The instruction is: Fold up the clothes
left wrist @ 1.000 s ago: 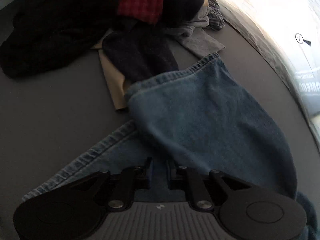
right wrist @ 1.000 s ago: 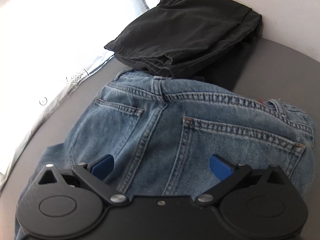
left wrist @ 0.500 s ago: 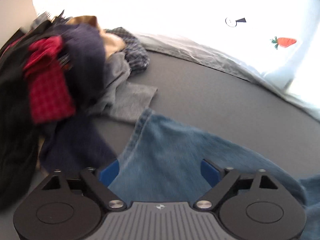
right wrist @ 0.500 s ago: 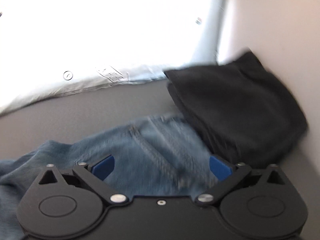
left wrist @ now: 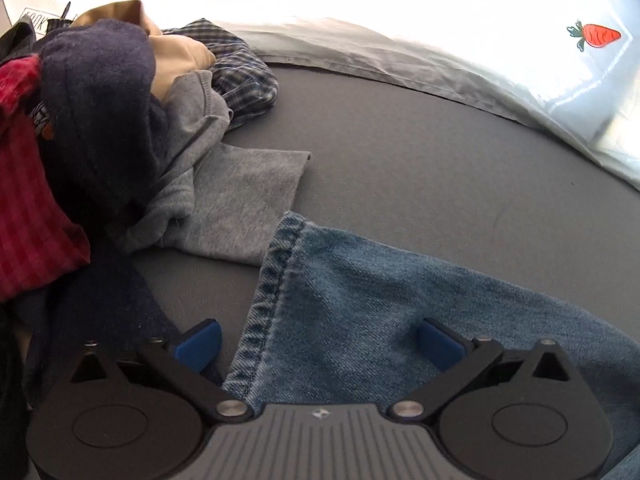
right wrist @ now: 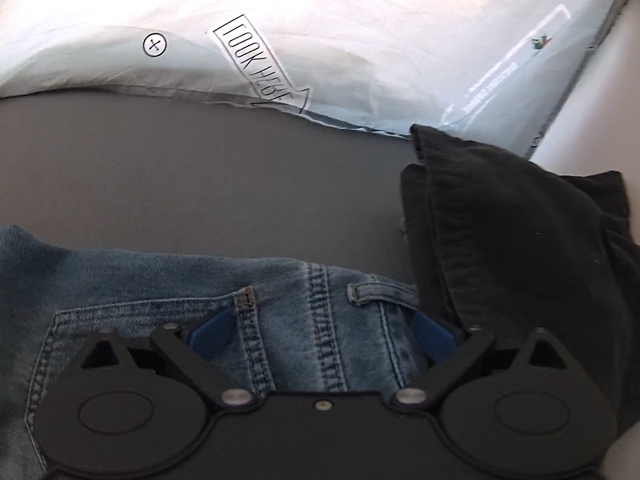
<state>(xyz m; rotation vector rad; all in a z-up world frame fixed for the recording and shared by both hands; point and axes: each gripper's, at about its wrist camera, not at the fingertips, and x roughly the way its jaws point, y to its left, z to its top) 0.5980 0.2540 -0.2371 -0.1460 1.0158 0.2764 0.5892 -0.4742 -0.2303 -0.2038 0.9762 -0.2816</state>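
Blue jeans [left wrist: 380,300] lie flat on the grey surface [left wrist: 420,152]. In the left wrist view the stitched hem of a leg runs up between the fingers of my left gripper [left wrist: 319,340]. Its jaws are opening wide above the denim, and the pads do not press on it. In the right wrist view my right gripper [right wrist: 322,332] stands open over the jeans' [right wrist: 160,280] waistband and belt loop, with nothing pinched. A folded black garment [right wrist: 520,240] lies just right of it, overlapping the waistband.
A heap of unfolded clothes [left wrist: 100,120], navy, red, grey, tan and plaid, sits at the left. A grey piece from it lies close to the jeans hem. A white printed pillow [right wrist: 320,40] borders the far edge of the grey surface [right wrist: 200,168].
My left gripper, shut on the denim a second ago, now stands wide open at the leg hem. Both views have swung round. The right gripper stayed open and shifted from the seat to the waistband.
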